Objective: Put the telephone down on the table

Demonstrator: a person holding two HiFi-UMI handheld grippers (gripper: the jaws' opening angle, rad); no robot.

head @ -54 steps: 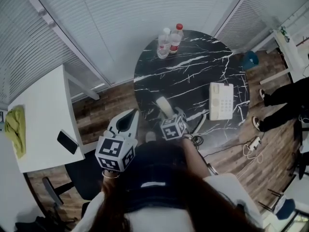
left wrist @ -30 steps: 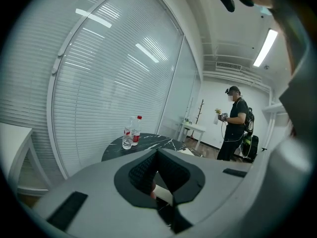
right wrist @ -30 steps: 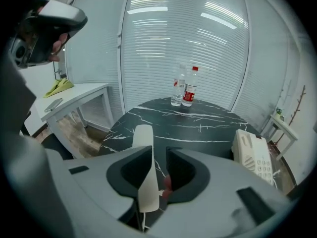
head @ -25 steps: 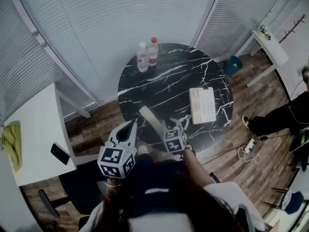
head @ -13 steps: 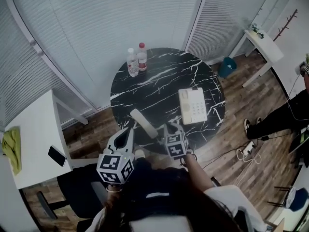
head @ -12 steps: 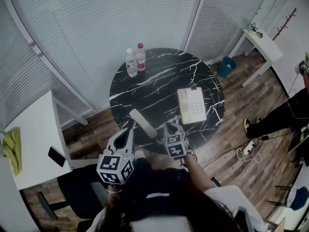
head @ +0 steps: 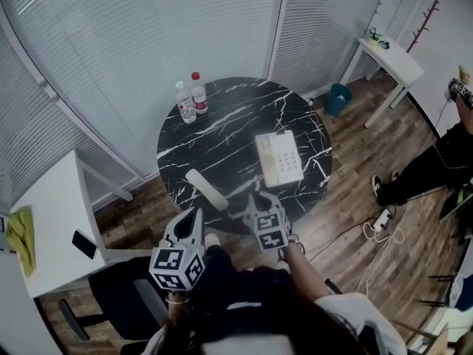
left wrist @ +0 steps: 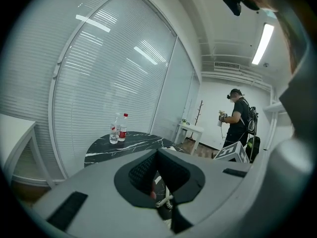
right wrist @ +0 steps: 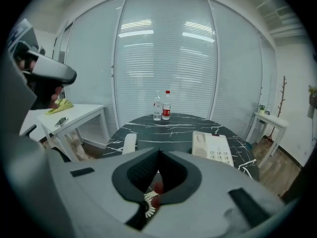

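Note:
The white telephone base sits on the right side of the round black marble table. Its handset lies flat on the table near the front-left edge, apart from the base. My right gripper hovers at the table's near edge, right of the handset, shut and holding nothing. My left gripper hangs off the table in front of the handset, its jaws together. In the right gripper view the handset and base lie ahead of the gripper. A coiled cord shows below the jaws.
Two water bottles stand at the table's far left. A white desk with a dark phone and yellow cloth is at left. A person stands at right, near a floor power strip. A teal bin is behind the table.
Both grippers have drawn back from the table toward my body, widening the gap to the handset. The handset and base have stayed where they lay.

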